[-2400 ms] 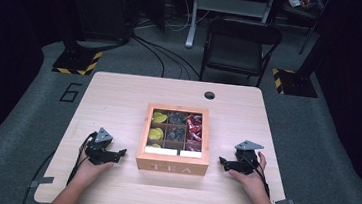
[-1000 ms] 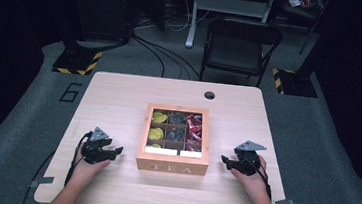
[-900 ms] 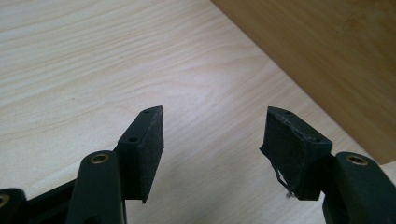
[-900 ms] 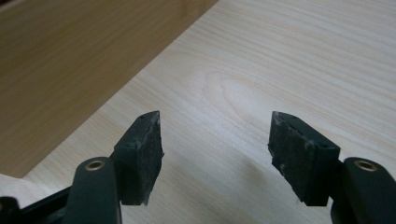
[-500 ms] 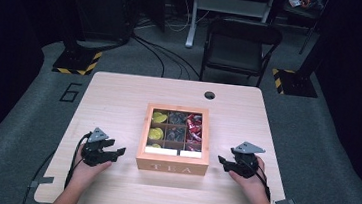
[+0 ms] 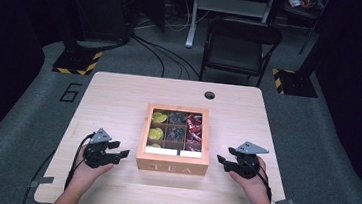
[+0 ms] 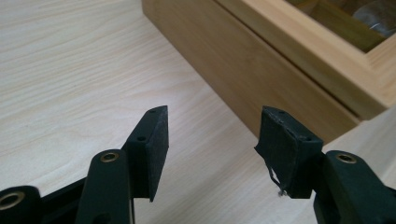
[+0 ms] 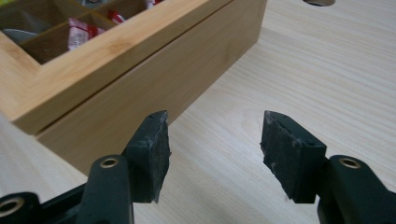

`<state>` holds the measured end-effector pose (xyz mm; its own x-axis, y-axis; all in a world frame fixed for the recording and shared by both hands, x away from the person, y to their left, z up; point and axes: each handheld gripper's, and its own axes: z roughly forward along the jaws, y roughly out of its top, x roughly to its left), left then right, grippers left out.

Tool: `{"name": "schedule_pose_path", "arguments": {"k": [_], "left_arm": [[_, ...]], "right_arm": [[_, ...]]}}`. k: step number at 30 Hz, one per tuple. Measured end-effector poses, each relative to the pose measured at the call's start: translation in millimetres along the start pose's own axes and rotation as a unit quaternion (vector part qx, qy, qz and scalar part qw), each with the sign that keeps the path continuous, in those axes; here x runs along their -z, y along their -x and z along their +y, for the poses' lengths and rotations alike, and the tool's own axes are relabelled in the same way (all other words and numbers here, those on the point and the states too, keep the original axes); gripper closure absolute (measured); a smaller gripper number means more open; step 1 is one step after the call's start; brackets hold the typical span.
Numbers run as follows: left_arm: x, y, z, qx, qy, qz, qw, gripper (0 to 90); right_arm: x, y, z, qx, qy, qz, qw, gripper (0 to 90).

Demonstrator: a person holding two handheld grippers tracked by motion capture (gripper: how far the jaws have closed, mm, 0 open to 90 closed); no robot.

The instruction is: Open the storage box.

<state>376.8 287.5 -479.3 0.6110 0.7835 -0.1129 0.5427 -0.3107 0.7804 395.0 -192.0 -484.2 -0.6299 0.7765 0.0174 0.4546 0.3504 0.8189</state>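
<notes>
A wooden tea box (image 6: 172, 165) marked TEA stands at the middle of the table, its compartments holding yellow, dark and red tea bags under a framed lid. My left gripper (image 6: 122, 154) hovers just left of the box, jaws apart and empty, and they have just been closing. In the left gripper view the gripper (image 7: 212, 135) faces the box's side wall (image 7: 261, 70). My right gripper (image 6: 220, 160) sits just right of the box, also open, empty and just closing; in the right gripper view the gripper (image 8: 215, 135) faces the box wall (image 8: 154, 79).
The light wooden table (image 6: 119, 101) has a round cable hole (image 6: 210, 95) behind the box. A black chair (image 6: 240, 42) stands beyond the far edge. Cables trail from both grippers off the near edge.
Both grippers have lifted slightly and edged toward the box's sides. Their jaws look a little narrower than before. The box has stayed put.
</notes>
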Motion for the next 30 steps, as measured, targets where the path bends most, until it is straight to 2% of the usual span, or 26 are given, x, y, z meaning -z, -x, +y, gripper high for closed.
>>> {"name": "schedule_pose_path", "arguments": {"k": [4, 10, 13, 17, 20, 21, 22, 26, 30], "left_arm": [[2.8, 6.3, 4.0, -0.011, -0.001, -0.012, 0.9999, 46.1], [4.6, 13.3, 7.0, -0.023, -0.003, -0.029, 0.9993, 48.5], [6.2, 15.3, 8.4, -0.006, 0.0, -0.047, 0.9989, 50.4], [12.2, 20.6, 13.5, -0.024, 0.005, -0.042, 0.9988, 51.2], [16.1, 24.1, 14.0, -0.028, 0.004, -0.05, 0.9983, 51.1], [16.5, 25.9, 13.3, -0.024, 0.002, -0.056, 0.9981, 51.1], [16.8, 26.5, 12.9, -0.032, 0.0, -0.056, 0.9979, 51.1], [14.1, 30.0, 11.2, -0.038, 0.002, -0.056, 0.9977, 51.0], [9.9, 34.3, 10.0, -0.048, -0.008, -0.065, 0.9967, 51.0]], "right_arm": [[4.9, -4.6, 2.7, -0.001, -0.003, 0.002, 1.0, 43.2], [8.5, -7.2, 5.2, 0.014, -0.003, 0.002, 0.9999, 43.8], [9.6, -9.1, 6.5, 0.017, -0.002, 0.004, 0.9998, 43.7], [10.0, -11.2, 7.4, 0.016, 0.0, 0.005, 0.9999, 43.7], [10.6, -12.5, 7.8, 0.013, -0.001, 0.005, 0.9999, 43.6], [10.8, -12.1, 7.9, 0.017, -0.001, 0.006, 0.9998, 43.6], [10.8, -12.6, 8.2, 0.015, 0.0, 0.006, 0.9999, 43.6], [10.8, -12.6, 8.3, 0.015, 0.001, 0.007, 0.9999, 43.6], [10.8, -12.9, 7.9, 0.015, 0.001, 0.008, 0.9999, 43.6]]}}
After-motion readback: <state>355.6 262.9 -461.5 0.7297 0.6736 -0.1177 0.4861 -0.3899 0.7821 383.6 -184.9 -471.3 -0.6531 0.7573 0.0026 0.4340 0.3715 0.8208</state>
